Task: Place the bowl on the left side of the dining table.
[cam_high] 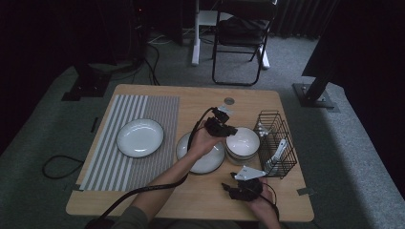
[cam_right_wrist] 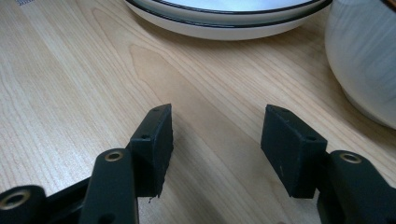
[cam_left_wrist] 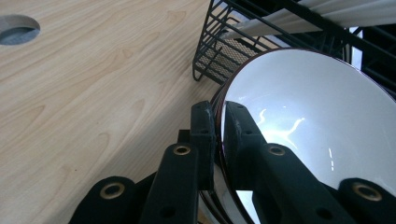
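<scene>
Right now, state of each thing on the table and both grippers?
Left gripper: jaws shut on the rim of the top bowl.
Right gripper: jaws open, nothing between them, low over the table.
Top bowl: upright, stacked on another bowl.
Plate on mat: flat, empty.
Plate by bowls: flat on the bare table.
Wire basket: upright, white utensils inside.

Two plates [cam_high: 140, 138], stacked bowls [cam_high: 242, 142], one rack [cam_high: 276, 143]
</scene>
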`<state>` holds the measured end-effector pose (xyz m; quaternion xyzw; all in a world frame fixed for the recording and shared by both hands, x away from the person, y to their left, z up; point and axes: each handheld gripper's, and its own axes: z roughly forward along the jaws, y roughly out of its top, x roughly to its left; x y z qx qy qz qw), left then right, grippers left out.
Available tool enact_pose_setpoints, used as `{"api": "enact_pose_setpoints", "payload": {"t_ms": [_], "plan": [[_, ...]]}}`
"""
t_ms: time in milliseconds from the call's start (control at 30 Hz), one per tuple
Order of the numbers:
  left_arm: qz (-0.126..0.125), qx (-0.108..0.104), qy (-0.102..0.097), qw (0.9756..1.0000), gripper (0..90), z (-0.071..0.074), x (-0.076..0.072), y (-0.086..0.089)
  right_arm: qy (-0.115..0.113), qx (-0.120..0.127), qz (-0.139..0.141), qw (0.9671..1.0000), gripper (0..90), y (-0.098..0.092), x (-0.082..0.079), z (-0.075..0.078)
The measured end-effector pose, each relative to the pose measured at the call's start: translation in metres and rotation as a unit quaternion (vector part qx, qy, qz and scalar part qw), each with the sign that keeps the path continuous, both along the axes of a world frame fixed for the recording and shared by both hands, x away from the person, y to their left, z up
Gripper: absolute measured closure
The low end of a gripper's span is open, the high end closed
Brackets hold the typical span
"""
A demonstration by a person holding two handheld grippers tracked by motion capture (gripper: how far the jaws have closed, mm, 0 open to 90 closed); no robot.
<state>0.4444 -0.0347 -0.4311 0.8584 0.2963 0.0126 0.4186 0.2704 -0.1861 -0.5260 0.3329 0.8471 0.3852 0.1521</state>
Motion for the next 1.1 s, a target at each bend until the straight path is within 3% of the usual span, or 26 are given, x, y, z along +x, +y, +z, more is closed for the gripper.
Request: {"api": "enact_pose_setpoints", "payload": {"t_ms": [100,267,300,367,400,433,467,500,967,1100], "plan": [[0.001,-0.012,0.014,0.9998,83.8,-0.001,0.002,0.002,0.000,0.000,0.000,1.0000,42.9,0.000,0.000,0.000],[0.000,-0.022,0.018,0.9996,85.2,0.001,0.002,0.006,0.000,0.000,0.000,1.0000,42.9,0.000,0.000,0.000],[0.003,-0.033,0.024,0.9992,87.2,0.002,0.003,0.008,0.000,0.000,0.000,1.0000,42.9,0.000,0.000,0.000],[0.007,-0.075,0.048,0.9960,89.0,0.005,0.009,0.017,0.000,0.000,0.001,1.0000,43.0,0.000,0.000,0.000],[0.011,-0.087,0.049,0.9950,90.0,0.008,0.010,0.019,0.000,0.000,0.000,1.0000,43.0,0.000,0.000,0.000],[0.006,-0.106,0.063,0.9923,90.0,0.011,0.013,0.022,0.000,0.000,0.000,1.0000,43.0,0.000,0.000,0.000],[0.001,-0.100,0.055,0.9935,90.0,0.014,0.013,0.021,0.000,-0.001,0.000,1.0000,43.0,0.000,0.000,0.000],[-0.005,-0.081,0.034,0.9961,90.0,0.019,0.011,0.019,0.000,0.000,0.000,1.0000,43.0,0.000,0.000,0.000],[-0.009,-0.039,0.008,0.9992,90.0,0.022,0.000,0.017,-0.003,-0.002,-0.001,1.0000,43.4,0.000,-0.001,0.000],[-0.008,-0.035,0.007,0.9993,90.0,0.020,0.000,0.017,-0.026,-0.015,-0.012,0.9995,58.3,0.001,-0.004,0.001]]}}
